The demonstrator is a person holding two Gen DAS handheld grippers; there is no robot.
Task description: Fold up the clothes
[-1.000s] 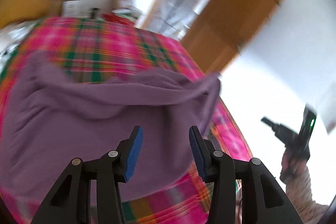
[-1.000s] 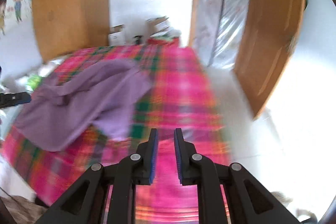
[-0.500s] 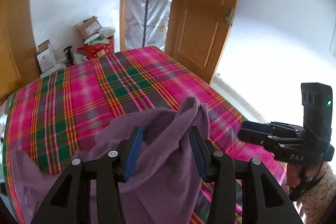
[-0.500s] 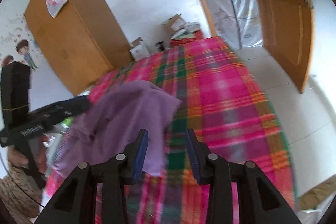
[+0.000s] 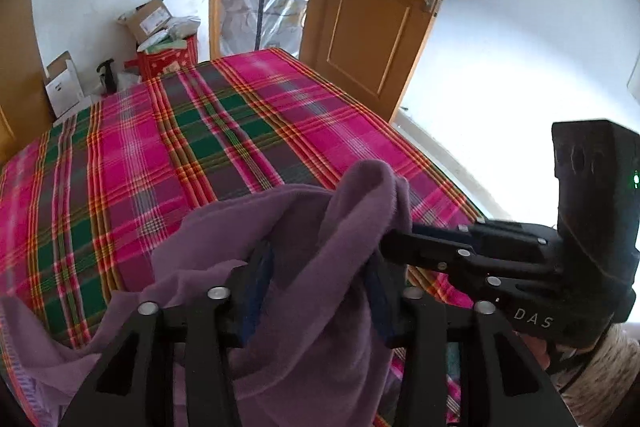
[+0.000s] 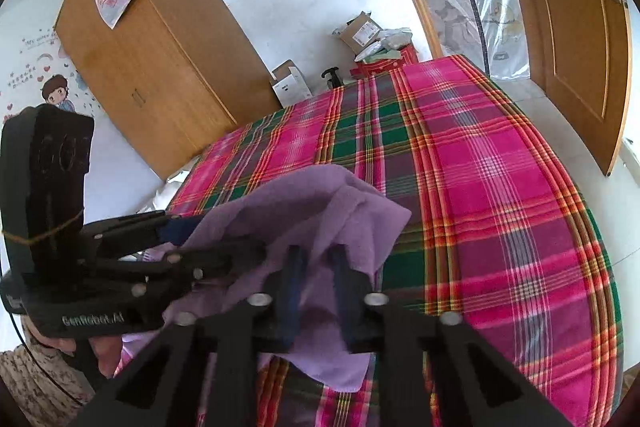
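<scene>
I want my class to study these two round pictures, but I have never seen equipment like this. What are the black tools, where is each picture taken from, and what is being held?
No robot here: a person holds a hand-held two-finger gripper in each hand, each carrying a wide-angle camera that looks along its fingers. One picture is from the left gripper, the other from the right gripper; each also shows the other tool. A purple garment lies bunched on a bed with a pink plaid cover. Both grippers have just closed on the garment's raised fold, side by side.
</scene>
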